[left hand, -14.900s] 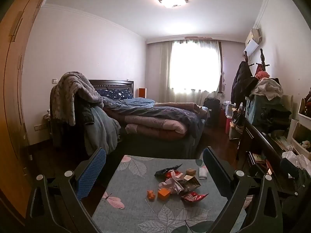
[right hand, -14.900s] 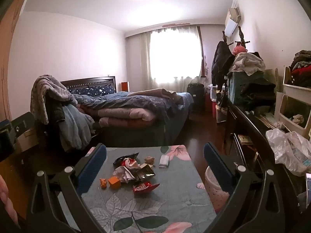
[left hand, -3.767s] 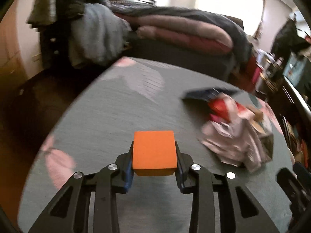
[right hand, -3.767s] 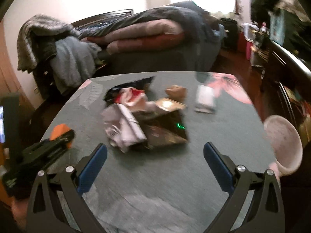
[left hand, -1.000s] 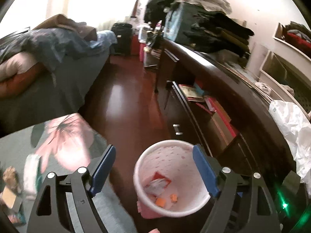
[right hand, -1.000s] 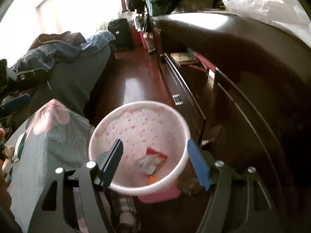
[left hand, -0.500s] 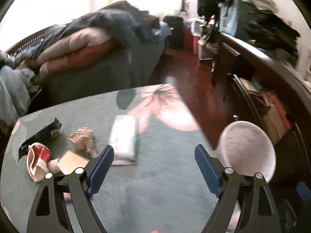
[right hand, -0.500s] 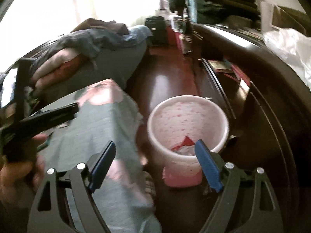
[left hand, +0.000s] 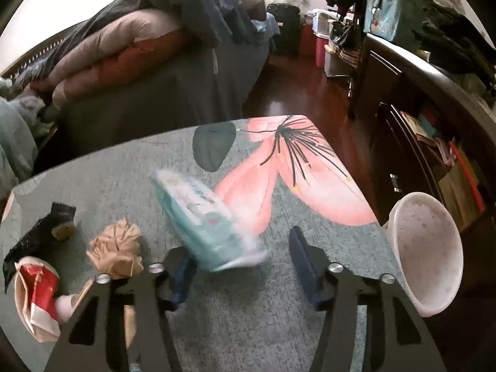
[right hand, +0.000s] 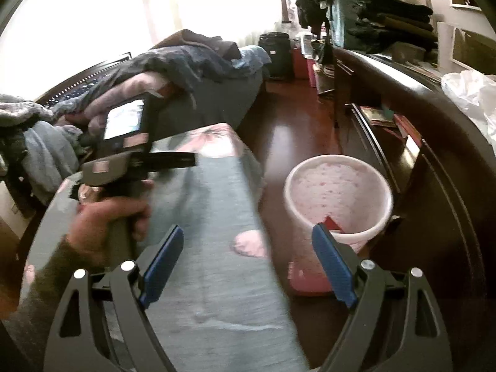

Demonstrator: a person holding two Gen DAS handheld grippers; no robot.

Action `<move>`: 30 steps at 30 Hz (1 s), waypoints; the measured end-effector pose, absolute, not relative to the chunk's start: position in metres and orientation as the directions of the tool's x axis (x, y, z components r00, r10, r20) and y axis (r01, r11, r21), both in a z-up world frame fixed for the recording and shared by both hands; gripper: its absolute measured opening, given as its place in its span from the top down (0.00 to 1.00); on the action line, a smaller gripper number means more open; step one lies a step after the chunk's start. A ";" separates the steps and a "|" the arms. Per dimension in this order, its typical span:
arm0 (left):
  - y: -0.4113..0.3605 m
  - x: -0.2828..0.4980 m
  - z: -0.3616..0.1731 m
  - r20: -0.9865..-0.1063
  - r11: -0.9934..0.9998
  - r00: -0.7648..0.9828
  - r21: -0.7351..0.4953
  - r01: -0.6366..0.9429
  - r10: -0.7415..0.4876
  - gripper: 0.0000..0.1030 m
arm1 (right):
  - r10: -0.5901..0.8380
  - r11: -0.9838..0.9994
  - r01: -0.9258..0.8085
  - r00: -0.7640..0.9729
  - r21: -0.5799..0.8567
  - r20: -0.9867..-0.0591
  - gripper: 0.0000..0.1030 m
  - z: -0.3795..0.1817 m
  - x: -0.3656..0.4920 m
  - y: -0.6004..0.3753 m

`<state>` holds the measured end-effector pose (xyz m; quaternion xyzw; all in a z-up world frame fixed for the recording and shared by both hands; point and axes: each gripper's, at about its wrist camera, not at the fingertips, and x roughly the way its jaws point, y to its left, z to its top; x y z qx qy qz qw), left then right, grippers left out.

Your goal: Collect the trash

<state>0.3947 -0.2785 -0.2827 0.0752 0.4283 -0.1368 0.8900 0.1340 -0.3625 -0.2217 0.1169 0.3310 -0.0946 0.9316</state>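
Left wrist view looks down close over the table (left hand: 279, 325); right, blurrier, seemingly from beside; both share the bin (right hand: 338, 192)

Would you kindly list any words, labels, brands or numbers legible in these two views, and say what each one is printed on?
No text can be read in either view.
Teal tissue pack: has print, but motion-blurred.
Red and white wrapper: markings too crumpled to read.
Screen on the left gripper: washed out.
Books on the shelf: too small.

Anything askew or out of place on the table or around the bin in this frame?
The teal tissue pack looks tilted and motion-blurred between the open left gripper fingers, not lying flat. Crumpled paper and wrappers still litter the table. The pink bin stands upright on the floor; nothing looks spilled.
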 end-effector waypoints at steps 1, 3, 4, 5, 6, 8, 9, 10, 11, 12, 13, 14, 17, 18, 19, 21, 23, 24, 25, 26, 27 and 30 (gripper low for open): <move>-0.279 0.394 -0.282 -0.780 0.949 0.598 0.019 0.314 -0.183 0.58 | -0.085 0.956 0.241 0.768 0.164 -0.635 0.17 -0.221 0.134 -0.355; -0.280 0.391 -0.282 -0.774 0.942 0.604 0.030 0.334 -0.189 0.87 | -0.062 0.959 0.221 0.775 0.177 -0.628 0.17 -0.220 0.134 -0.345; -0.281 0.390 -0.281 -0.774 0.939 0.605 0.039 0.341 -0.187 0.97 | -0.048 0.961 0.206 0.778 0.183 -0.626 0.17 -0.221 0.135 -0.339; -0.282 0.389 -0.281 -0.776 0.937 0.608 0.065 0.343 -0.169 1.00 | -0.032 0.962 0.193 0.778 0.191 -0.627 0.17 -0.222 0.138 -0.334; -0.282 0.389 -0.280 -0.777 0.935 0.606 0.067 0.347 -0.169 1.00 | -0.018 0.963 0.183 0.777 0.199 -0.629 0.17 -0.223 0.140 -0.330; -0.277 0.388 -0.277 -0.777 0.935 0.603 0.056 0.350 -0.180 1.00 | 0.012 0.963 0.162 0.772 0.214 -0.636 0.17 -0.225 0.144 -0.323; -0.273 0.387 -0.275 -0.773 0.937 0.607 0.047 0.346 -0.185 1.00 | 0.016 0.964 0.158 0.769 0.214 -0.639 0.17 -0.225 0.146 -0.321; -0.267 0.384 -0.270 -0.765 0.938 0.612 0.027 0.345 -0.203 1.00 | 0.020 0.966 0.151 0.769 0.211 -0.640 0.17 -0.225 0.147 -0.320; -0.266 0.384 -0.267 -0.759 0.938 0.613 0.009 0.347 -0.219 1.00 | 0.019 0.967 0.148 0.769 0.207 -0.639 0.17 -0.224 0.147 -0.320; -0.262 0.380 -0.262 -0.751 0.937 0.615 -0.012 0.350 -0.239 1.00 | 0.016 0.968 0.148 0.768 0.203 -0.640 0.17 -0.224 0.148 -0.320; -0.258 0.377 -0.257 -0.744 0.936 0.617 -0.031 0.352 -0.256 1.00 | 0.013 0.969 0.149 0.767 0.199 -0.641 0.17 -0.224 0.148 -0.320; -0.252 0.373 -0.251 -0.735 0.934 0.618 -0.057 0.353 -0.279 1.00 | 0.012 0.969 0.150 0.767 0.196 -0.642 0.17 -0.224 0.149 -0.320; -0.235 0.360 -0.231 -0.702 0.930 0.636 -0.109 0.351 -0.322 1.00 | 0.000 0.971 0.154 0.763 0.182 -0.646 0.17 -0.224 0.156 -0.322; -0.227 0.355 -0.225 -0.690 0.932 0.648 -0.115 0.343 -0.323 1.00 | -0.003 0.972 0.155 0.762 0.178 -0.648 0.17 -0.224 0.158 -0.323; -0.220 0.351 -0.221 -0.681 0.935 0.657 -0.122 0.333 -0.323 1.00 | -0.004 0.972 0.155 0.761 0.177 -0.649 0.17 -0.224 0.161 -0.324; -0.198 0.345 -0.214 -0.669 0.943 0.672 -0.149 0.299 -0.319 1.00 | -0.001 0.974 0.150 0.752 0.170 -0.659 0.17 -0.224 0.174 -0.325; -0.177 0.340 -0.211 -0.664 0.952 0.685 -0.165 0.258 -0.300 1.00 | 0.018 0.975 0.134 0.753 0.179 -0.658 0.17 -0.223 0.186 -0.325; -0.167 0.337 -0.211 -0.664 0.959 0.694 -0.160 0.232 -0.279 1.00 | 0.029 0.976 0.124 0.749 0.182 -0.662 0.17 -0.222 0.196 -0.323; -0.154 0.334 -0.212 -0.664 0.969 0.707 -0.146 0.199 -0.245 1.00 | 0.044 0.975 0.111 0.748 0.191 -0.662 0.17 -0.222 0.205 -0.322; -0.146 0.334 -0.213 -0.663 0.974 0.713 -0.136 0.183 -0.227 1.00 | 0.054 0.975 0.104 0.745 0.196 -0.664 0.17 -0.222 0.213 -0.320; -0.136 0.333 -0.214 -0.664 0.980 0.721 -0.122 0.158 -0.199 1.00 | 0.067 0.975 0.095 0.740 0.202 -0.669 0.17 -0.222 0.223 -0.318; -0.112 0.332 -0.219 -0.671 0.988 0.725 -0.114 0.106 -0.155 1.00 | 0.114 0.972 0.061 0.723 0.228 -0.681 0.17 -0.224 0.258 -0.306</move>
